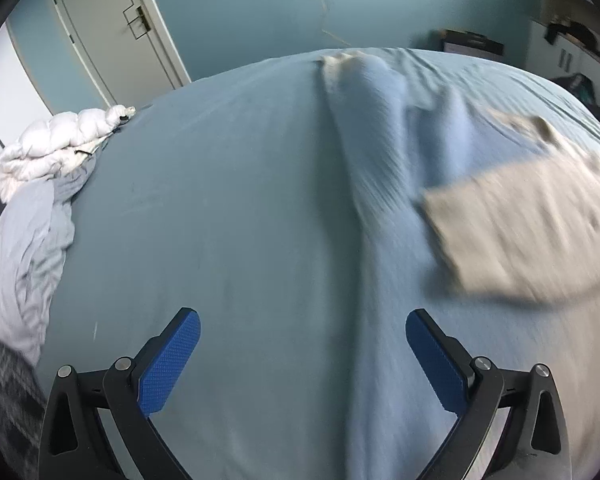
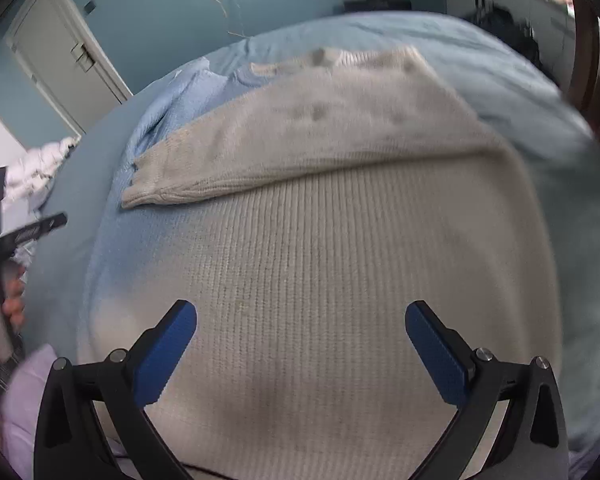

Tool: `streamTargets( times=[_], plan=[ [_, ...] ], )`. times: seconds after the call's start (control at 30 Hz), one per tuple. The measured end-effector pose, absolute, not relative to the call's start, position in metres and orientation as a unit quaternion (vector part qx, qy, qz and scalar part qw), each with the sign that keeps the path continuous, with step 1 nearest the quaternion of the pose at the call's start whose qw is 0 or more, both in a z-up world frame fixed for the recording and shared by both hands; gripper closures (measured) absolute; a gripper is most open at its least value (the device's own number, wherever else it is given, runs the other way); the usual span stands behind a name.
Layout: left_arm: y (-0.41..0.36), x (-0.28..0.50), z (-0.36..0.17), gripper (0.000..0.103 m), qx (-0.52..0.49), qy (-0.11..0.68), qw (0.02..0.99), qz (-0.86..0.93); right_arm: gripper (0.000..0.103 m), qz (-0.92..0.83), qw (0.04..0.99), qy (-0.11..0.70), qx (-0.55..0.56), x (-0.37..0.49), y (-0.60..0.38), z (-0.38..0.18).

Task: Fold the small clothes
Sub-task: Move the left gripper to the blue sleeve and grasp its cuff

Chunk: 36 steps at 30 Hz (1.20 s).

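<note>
While spread wide, the right gripper (image 2: 300, 354) hovers over the sweater (image 2: 339, 240).

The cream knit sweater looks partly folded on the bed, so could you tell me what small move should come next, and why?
Probably lower the open right gripper onto the near hem of the cream knit sweater and pinch it, ready to fold away. One sleeve already lies across the body, and the left gripper hangs open over bare sheet.

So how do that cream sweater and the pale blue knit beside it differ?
The cream sweater lies flat, a sleeve folded across it; the pale blue knit is bunched and rumpled. The cream one lies partly over the blue one. Both are knitted and rest on the bed.
</note>
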<state>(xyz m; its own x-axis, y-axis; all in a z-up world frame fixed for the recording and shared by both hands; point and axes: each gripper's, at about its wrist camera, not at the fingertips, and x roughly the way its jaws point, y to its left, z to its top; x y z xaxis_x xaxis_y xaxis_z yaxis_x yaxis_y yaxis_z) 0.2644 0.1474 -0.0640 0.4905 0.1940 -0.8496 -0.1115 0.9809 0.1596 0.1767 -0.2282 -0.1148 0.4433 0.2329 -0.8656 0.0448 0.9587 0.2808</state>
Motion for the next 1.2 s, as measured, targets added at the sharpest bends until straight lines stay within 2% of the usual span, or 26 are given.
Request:
streamTargets(
  times=[0.17,0.4,0.57,0.6,0.67,0.7,0.73,0.83,0.93,0.97,1.0,1.1,1.2],
  plan=[
    [0.182,0.365,-0.078,0.0,-0.022,0.512,0.855,0.085,0.001,0.093,0.827,0.527,0.174,0.181,-0.226,-0.125],
    [0.196,0.502,-0.123,0.0,-0.101,0.53,0.836,0.101,0.001,0.113,0.818,0.544,0.148,0.189,-0.208,-0.142],
    [0.174,0.535,-0.151,0.0,-0.111,0.546,0.82,0.132,0.001,0.114,0.805,0.561,0.155,0.192,-0.211,-0.153],
    [0.17,0.538,-0.15,0.004,-0.108,0.543,0.821,0.139,0.001,0.113,0.804,0.562,0.16,0.192,-0.213,-0.155],
    [0.158,0.54,-0.144,0.047,-0.104,0.546,0.825,0.103,0.001,0.112,0.799,0.566,0.17,0.192,-0.217,-0.157],
    [0.149,0.54,-0.14,0.083,-0.097,0.55,0.826,0.078,0.001,0.111,0.798,0.567,0.172,0.193,-0.218,-0.158],
    [0.139,0.539,-0.136,0.09,-0.068,0.556,0.825,0.07,0.001,0.11,0.796,0.569,0.174,0.193,-0.219,-0.158],
    [0.115,0.53,-0.126,0.097,0.009,0.561,0.824,0.073,0.001,0.11,0.794,0.573,0.173,0.191,-0.22,-0.158],
    [0.137,0.507,-0.092,0.098,-0.058,0.534,0.839,0.081,0.001,0.108,0.8,0.565,0.171,0.188,-0.221,-0.153],
    [0.144,0.498,-0.08,0.098,-0.061,0.522,0.846,0.088,0.001,0.108,0.802,0.562,0.171,0.187,-0.221,-0.151],
    [0.15,0.488,-0.067,0.103,-0.055,0.51,0.853,0.096,0.001,0.109,0.804,0.559,0.171,0.185,-0.222,-0.149],
    [0.173,0.456,-0.027,0.103,-0.038,0.487,0.865,0.116,0.001,0.114,0.808,0.552,0.171,0.181,-0.225,-0.143],
    [0.202,0.409,-0.002,0.103,-0.065,0.474,0.87,0.124,0.001,0.111,0.815,0.541,0.175,0.174,-0.231,-0.132]
  ],
)
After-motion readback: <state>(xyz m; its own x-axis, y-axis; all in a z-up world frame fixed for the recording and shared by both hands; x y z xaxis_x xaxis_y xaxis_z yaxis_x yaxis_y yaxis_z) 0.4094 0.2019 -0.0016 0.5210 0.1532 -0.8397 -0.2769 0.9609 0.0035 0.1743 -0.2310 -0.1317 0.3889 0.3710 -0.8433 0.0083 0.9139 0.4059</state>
